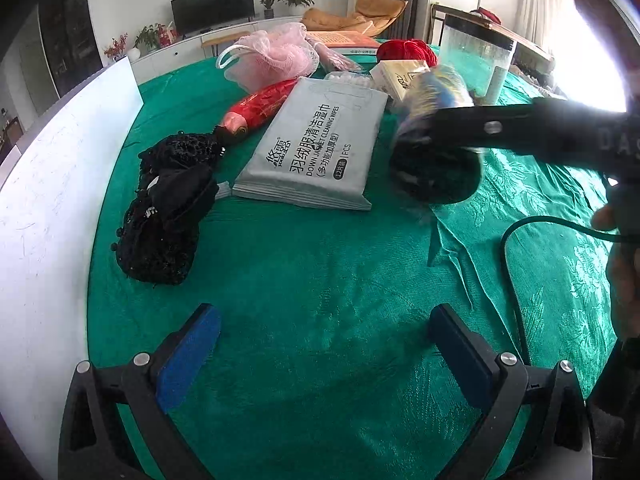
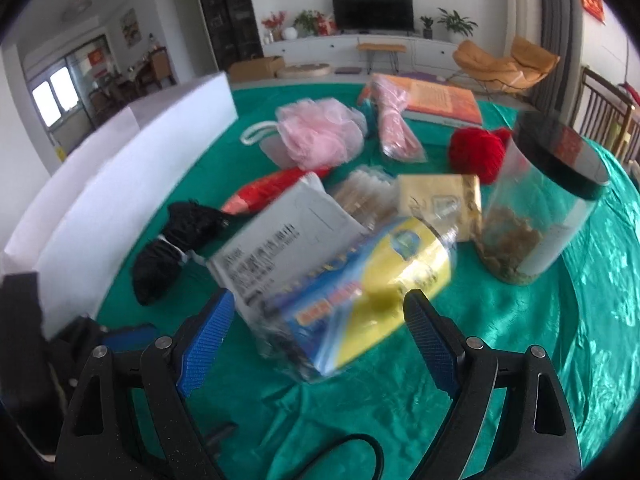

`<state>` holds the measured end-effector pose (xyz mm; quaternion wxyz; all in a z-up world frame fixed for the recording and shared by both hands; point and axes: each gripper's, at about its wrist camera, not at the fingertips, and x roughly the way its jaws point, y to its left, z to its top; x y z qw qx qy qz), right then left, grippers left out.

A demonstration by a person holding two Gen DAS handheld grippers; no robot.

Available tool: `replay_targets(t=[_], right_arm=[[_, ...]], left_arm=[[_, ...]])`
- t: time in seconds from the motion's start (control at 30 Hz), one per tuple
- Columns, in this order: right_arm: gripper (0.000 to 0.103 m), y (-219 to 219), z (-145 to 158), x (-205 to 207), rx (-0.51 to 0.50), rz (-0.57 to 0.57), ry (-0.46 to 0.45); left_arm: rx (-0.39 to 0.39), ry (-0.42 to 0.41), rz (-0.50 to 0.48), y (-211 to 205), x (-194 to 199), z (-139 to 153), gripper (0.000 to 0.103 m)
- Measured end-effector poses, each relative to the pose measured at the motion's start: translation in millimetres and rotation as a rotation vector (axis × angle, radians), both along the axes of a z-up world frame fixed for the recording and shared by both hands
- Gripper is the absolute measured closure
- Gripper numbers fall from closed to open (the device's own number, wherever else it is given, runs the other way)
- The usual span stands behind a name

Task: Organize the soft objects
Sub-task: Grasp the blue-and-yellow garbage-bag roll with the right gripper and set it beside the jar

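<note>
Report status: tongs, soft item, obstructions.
Left tongs open, empty. Right tongs open around yellow-blue plastic packet, blurred. Wipes pack and clear jar close by.

On the table [image 2: 520, 360], a wipes pack [image 1: 312, 148] lies mid-table. A mesh bundle [image 1: 168, 208] sits left of it, a jar [image 2: 544, 208] right, a bath pouf [image 2: 316, 132] and yarn ball [image 2: 476, 152] behind, near the far edge.

Left gripper [image 1: 326, 354] hovers low with fingers spread wide, nothing between them; right gripper [image 2: 320, 320] is likewise spread, reaching forward.
</note>
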<state>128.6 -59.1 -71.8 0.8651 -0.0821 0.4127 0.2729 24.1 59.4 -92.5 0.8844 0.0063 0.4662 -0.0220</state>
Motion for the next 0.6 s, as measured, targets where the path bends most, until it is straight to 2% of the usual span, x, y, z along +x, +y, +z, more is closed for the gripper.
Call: replay_targets(t=[0.07,0.2,0.3,0.37,0.43,0.6], right_arm=[[0.016,-50,-7,-1,0.135,-0.121,0.036],[0.015,-172,-32,-21,0.169,-0.59,0.062],[0.013,-231,-33,-44,0.217,-0.764,0.046],[0.013,-241,-23,-53,0.249,-0.786,-0.01],[0.013,-236,-17,-54,0.229,-0.75,-0.035],[0.014,-198,-30,-43,0.099,-0.655,0.012]], left_arm=[[-0.001,-0.003,-0.002,2,-1,0,0.0],[0.0,0.002,0.002,2,1,0,0.0],[0.0,0.01,0.01,3,5,0,0.0],[0.0,0.015,0.015,3,10,0,0.0],[0.001,0.019,0.017,3,16,1,0.0],[0.0,0.0,0.014,5,22,1,0.0]])
